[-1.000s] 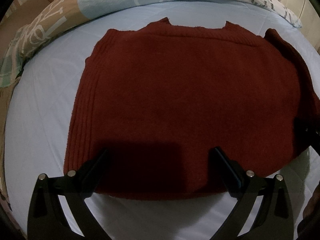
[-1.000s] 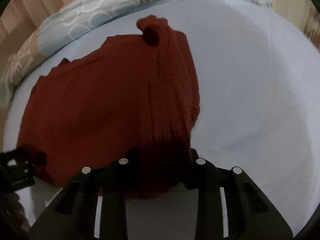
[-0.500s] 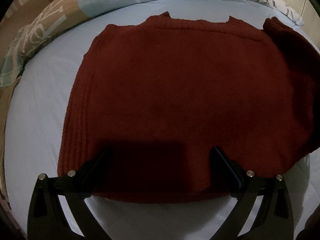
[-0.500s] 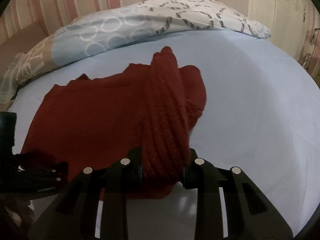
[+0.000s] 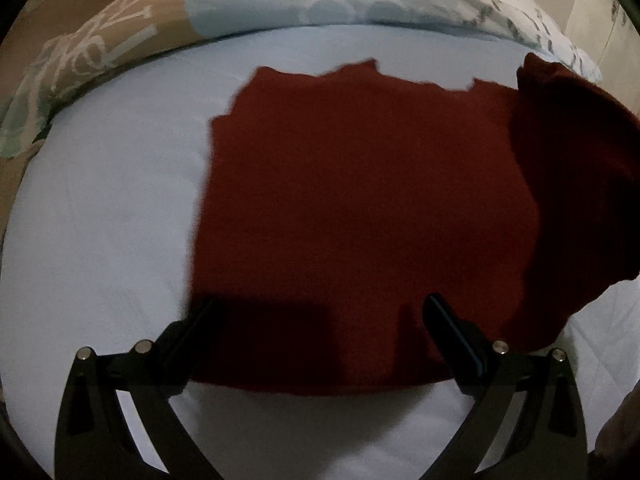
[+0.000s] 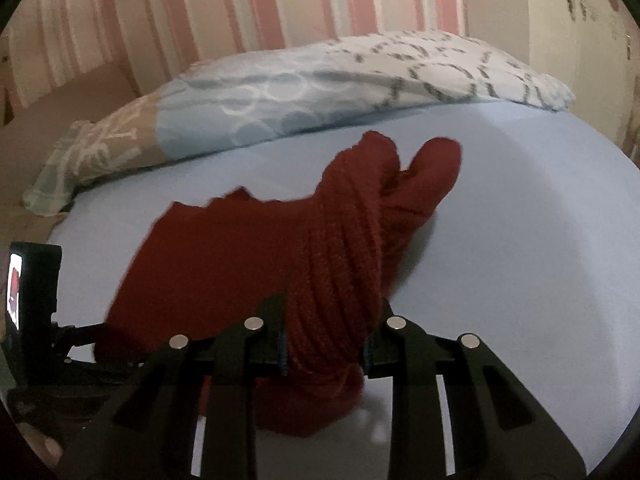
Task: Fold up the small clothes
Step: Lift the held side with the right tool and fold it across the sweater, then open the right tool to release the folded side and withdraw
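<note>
Right gripper [image 6: 325, 344] tilted down over bed [image 6: 500, 240], jaws closing on bunched sweater [image 6: 340, 272] edge, lifted. Left gripper [image 5: 316, 320] steeply downward, jaws apart over hem.

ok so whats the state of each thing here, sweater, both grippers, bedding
red sweater: body flat on the bed, one side bunched and lifted
right gripper: fingers closing on the bunched side
left gripper: open above the near hem, holding nothing
light blue sheet: smooth
patterned duvet: heaped at the far edge
</note>
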A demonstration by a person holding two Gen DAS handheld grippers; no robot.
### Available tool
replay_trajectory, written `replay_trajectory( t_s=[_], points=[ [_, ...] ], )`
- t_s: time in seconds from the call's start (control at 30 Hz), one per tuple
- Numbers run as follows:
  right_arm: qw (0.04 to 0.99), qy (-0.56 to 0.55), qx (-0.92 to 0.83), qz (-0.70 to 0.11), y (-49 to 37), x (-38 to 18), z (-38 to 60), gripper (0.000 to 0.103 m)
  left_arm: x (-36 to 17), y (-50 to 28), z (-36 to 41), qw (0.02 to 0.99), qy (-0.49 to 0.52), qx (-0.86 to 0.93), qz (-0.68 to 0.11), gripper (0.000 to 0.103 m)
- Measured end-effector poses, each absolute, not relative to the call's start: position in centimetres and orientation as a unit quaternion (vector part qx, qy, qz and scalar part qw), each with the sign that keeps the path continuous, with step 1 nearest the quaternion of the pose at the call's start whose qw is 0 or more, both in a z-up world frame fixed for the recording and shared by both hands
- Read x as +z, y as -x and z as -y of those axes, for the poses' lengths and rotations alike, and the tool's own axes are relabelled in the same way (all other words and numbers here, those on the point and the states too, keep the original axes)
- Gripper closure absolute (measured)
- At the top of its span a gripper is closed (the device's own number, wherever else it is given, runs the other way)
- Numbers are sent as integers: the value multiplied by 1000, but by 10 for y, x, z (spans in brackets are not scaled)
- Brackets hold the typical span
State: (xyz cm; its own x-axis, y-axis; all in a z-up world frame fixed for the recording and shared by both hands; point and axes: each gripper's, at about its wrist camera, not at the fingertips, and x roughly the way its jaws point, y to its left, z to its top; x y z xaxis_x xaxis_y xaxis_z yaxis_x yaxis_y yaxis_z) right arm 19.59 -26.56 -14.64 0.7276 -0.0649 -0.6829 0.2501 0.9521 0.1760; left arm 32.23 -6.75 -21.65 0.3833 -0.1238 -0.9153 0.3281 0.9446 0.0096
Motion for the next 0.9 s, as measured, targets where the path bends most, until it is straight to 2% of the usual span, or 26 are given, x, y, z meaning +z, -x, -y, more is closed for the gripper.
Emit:
replay_trajectory(
  t_s=[0.6,0.7,0.9],
  points=[
    [922,-84,5,-379,-243,-145,109,82,-189,-320,-75,853,-73,-58,-514,2],
    [908,-41,25,-417,-251,-166,69,82,-186,-321,-92,854,-69,-53,-513,2],
    [888,-12,17,-460,-259,-204,55,80,-183,-321,-107,853,-66,-48,-515,2]
  ],
)
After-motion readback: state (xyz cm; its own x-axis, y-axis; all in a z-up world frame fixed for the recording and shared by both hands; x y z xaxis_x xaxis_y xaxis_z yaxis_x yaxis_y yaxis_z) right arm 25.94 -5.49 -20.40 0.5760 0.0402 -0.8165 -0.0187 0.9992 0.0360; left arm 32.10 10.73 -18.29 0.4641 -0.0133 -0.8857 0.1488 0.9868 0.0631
